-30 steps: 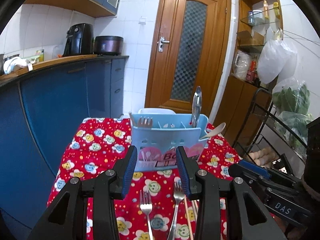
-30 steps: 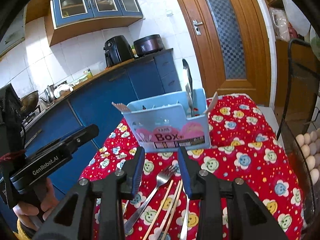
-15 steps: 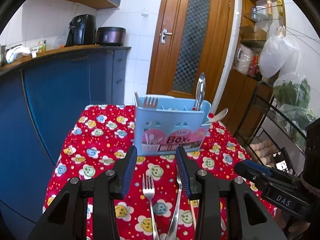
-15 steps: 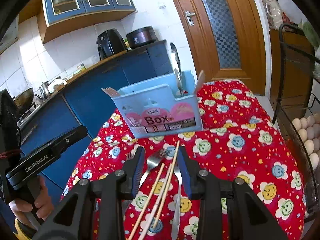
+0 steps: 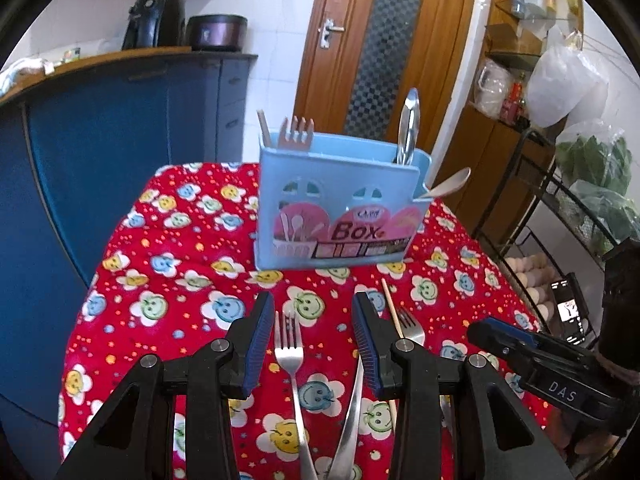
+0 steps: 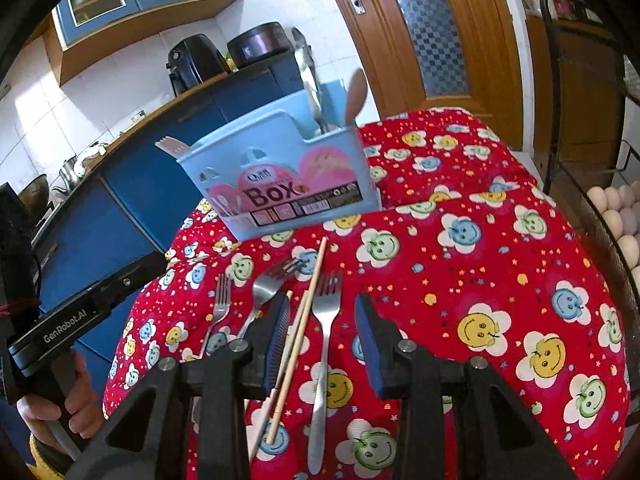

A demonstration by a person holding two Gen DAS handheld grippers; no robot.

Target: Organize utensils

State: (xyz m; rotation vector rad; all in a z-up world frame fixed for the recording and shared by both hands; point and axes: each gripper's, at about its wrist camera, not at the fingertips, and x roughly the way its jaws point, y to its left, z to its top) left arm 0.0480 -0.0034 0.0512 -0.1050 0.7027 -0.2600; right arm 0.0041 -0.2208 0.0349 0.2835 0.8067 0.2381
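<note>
A light blue utensil box (image 5: 340, 208) stands on the red flowered tablecloth (image 5: 168, 280); it also shows in the right wrist view (image 6: 280, 184). It holds a pink fork, tongs and a spoon. My left gripper (image 5: 314, 340) is open above a steel fork (image 5: 292, 364). A second fork (image 5: 410, 326) lies to its right by a chopstick (image 5: 390, 308). My right gripper (image 6: 322, 330) is open over a steel fork (image 6: 324, 344), with chopsticks (image 6: 304, 316) and two more forks (image 6: 262, 296) to its left.
A blue kitchen counter (image 5: 100, 128) runs along the left. A wire rack with eggs (image 6: 616, 216) and greens stands right of the table. A wooden door (image 5: 380, 48) is behind the box.
Both grippers have pulled back from the box and tilted down toward the utensils lying on the cloth. Both stay open and empty.
</note>
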